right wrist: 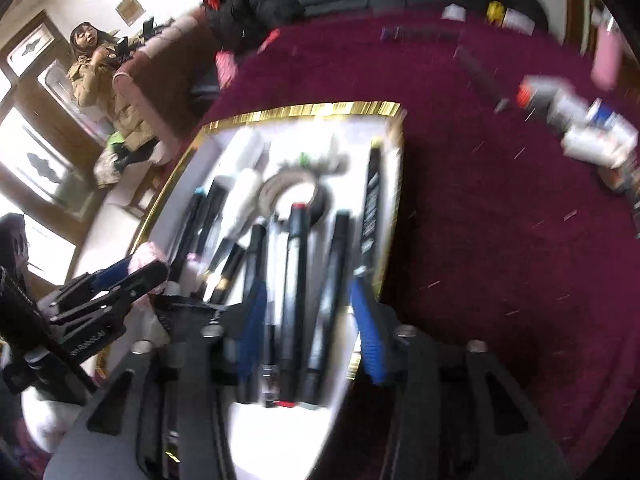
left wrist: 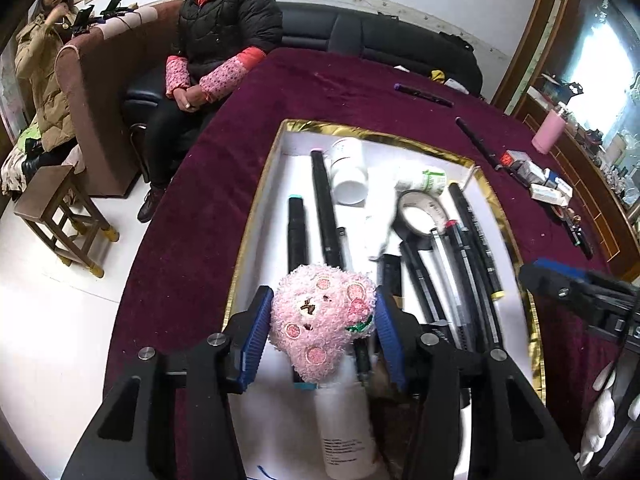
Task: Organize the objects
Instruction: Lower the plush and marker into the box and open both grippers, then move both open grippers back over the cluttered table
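Mostly, I'd judge the sorting well along: the gold-rimmed tray on the maroon counter already holds a row of black markers, a tape roll, two white bottles and more. My left gripper hangs over the tray's near end with the pink plush toy between its fingers; the blue pads sit right at the toy's sides, but I cannot tell whether they press it or have let go. My right gripper has its fingers spread with nothing pinched, hovering over the markers in the tray. Still left, as I read it: two dark pens lying on the cloth beyond the tray and a cluster of small boxes at the far right. The right view is smeared by motion, so labels and the small boxes are unreadable there, and the tray's near edge is hidden behind my left gripper.
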